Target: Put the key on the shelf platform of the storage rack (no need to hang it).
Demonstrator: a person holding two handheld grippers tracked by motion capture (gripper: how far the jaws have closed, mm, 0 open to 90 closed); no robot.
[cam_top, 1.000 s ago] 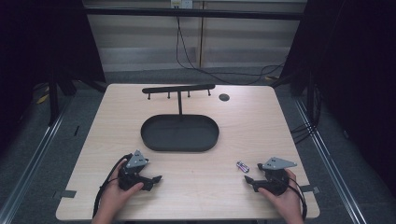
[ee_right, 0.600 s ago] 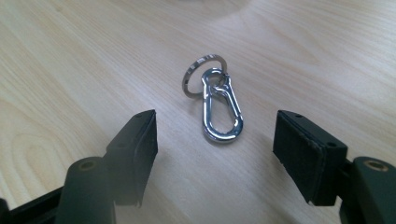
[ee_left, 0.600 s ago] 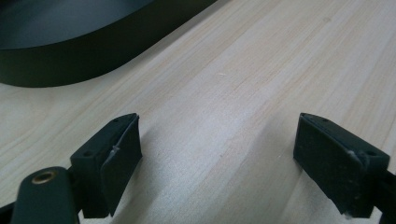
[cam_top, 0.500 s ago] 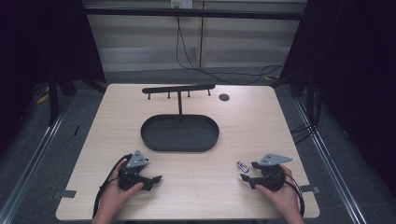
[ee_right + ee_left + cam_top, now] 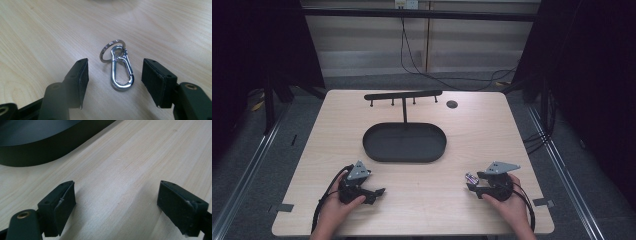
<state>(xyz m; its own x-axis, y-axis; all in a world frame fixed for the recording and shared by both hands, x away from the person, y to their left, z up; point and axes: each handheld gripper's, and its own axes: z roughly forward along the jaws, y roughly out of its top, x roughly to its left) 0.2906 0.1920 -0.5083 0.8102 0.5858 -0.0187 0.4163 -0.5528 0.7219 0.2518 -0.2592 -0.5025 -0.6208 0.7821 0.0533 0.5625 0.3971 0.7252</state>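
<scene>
Two black jaws of the right gripper (image 5: 112,82) are flanking a silver clip (image 5: 121,71) that is lying flat on the table (image 5: 37,30). The jaws have just been closing, but they are standing about half open, and neither pad is touching metal yet. A key ring (image 5: 111,50) is threaded through the clip's far end and is lying beyond the pads.

In the high view, the right gripper (image 5: 473,184) is sitting near the table's near right edge, with the clip (image 5: 471,177) just at its tips. The left gripper (image 5: 379,192) is resting near the near left edge, well apart from the clip. Its jaws are standing wide open over bare wood, holding nothing.

Farther out, a dark oval tray (image 5: 404,142) is occupying the table's middle, and a hook rack (image 5: 403,95) is standing behind it at the far side.

For a sound grasp, the pads should be meeting the clip's long sides, not the loose ring. Keeping the tips low against the wood is advisable, since the clip is thin and could slip under a raised pad. Closing slowly and centring the clip between the pads should prevent it from skating sideways.
</scene>
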